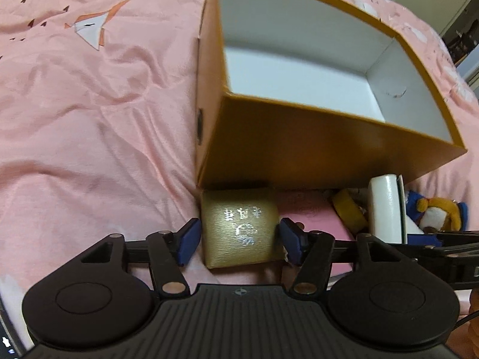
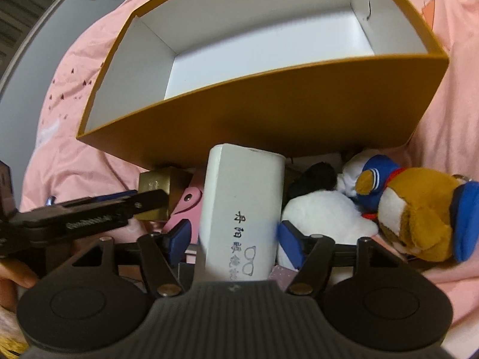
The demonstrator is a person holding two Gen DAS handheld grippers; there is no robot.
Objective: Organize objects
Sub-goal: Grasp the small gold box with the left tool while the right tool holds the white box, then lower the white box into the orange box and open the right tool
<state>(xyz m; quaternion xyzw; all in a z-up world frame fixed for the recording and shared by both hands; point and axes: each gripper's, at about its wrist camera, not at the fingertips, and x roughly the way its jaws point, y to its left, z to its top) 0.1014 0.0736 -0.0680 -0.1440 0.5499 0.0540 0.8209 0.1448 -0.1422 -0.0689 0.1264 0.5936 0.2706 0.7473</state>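
A large orange box [image 1: 329, 137] with a white, empty inside stands on the pink bedding. Against its near wall lies a small gold box [image 1: 239, 227] with silver print. My left gripper [image 1: 239, 239] is open, one blue pad on each side of the gold box, close to it but not pressing. In the right wrist view a white glasses case [image 2: 242, 209] with black lettering stands between the pads of my right gripper [image 2: 235, 242], which is open, with a gap showing at the left pad. The orange box [image 2: 269, 113] rises just behind the case.
A brown plush toy in blue cap and clothes [image 2: 419, 209] and a white plush [image 2: 317, 212] lie right of the case. A pink case [image 2: 185, 206] and a yellow thing [image 1: 348, 209] sit between the two boxes. Pink bedsheet [image 1: 89, 119] spreads to the left.
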